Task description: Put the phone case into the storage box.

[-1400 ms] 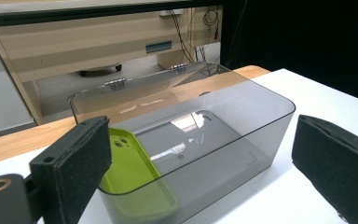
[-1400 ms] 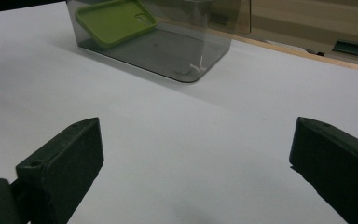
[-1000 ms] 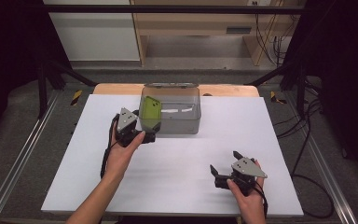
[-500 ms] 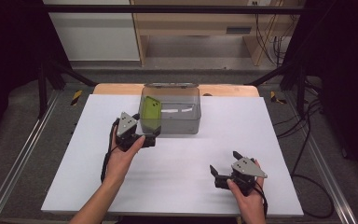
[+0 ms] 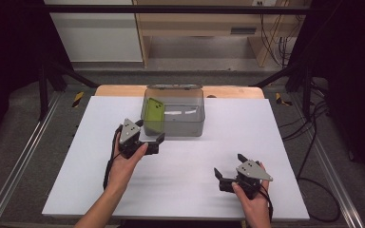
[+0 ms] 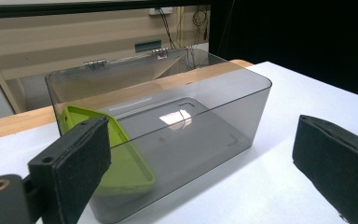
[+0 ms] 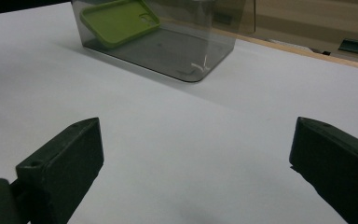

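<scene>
A smoky clear plastic box (image 5: pixel 180 118) stands open at the far middle of the white table (image 5: pixel 76 156). A lime green phone case (image 5: pixel 153 115) leans inside against its left wall. My left gripper (image 5: pixel 150 131) is open just in front of the box's left corner, holding nothing. In the left gripper view the box (image 6: pixel 214 107) and the case (image 6: pixel 121 158) sit close ahead of that gripper (image 6: pixel 200 172). My right gripper (image 5: pixel 228 165) rests open near the front right of the table. From the right gripper view (image 7: pixel 191 168) the box (image 7: pixel 182 46) and case (image 7: pixel 119 21) lie farther off.
The box's hinged lid (image 5: pixel 173 88) stands up at its back. A wooden strip (image 5: pixel 119 90) runs along the table's far edge, with metal rails (image 5: pixel 24 156) along both sides. Cables (image 5: pixel 313 142) trail on the floor at the right.
My left gripper has drawn back a little from the box toward the near side. The right gripper has stayed put.
</scene>
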Available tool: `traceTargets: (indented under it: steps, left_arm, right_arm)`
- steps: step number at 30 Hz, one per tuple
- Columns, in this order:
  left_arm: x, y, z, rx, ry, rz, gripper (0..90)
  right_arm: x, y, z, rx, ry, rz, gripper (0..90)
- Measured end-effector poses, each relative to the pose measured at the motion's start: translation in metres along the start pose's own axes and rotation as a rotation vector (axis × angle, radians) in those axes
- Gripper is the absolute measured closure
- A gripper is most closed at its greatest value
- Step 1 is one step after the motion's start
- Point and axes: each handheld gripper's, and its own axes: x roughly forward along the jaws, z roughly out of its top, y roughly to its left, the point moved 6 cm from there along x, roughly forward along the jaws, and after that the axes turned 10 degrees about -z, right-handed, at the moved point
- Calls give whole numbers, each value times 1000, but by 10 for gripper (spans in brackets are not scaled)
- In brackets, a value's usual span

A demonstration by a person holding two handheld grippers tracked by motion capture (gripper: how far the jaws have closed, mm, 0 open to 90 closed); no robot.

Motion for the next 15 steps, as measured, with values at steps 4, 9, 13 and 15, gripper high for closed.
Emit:
traceTargets:
  steps: [4,9,13,15]
  left_arm:
    - [-1,-3,-3,10,-5,-7,40]
    - [-2,-6,-6,19,-8,-14,38]
    - [-4,-7,-8,16,-20,-14,37]
    - [-5,-8,-8,15,-27,-16,37]
  right_arm:
    - [0,0,0,0,0,1,32]
    - [0,0,0,-2,-1,-1,32]
    - [0,-1,0,-2,-2,-2,32]
    - [0,-1,0,-2,-2,-2,32]
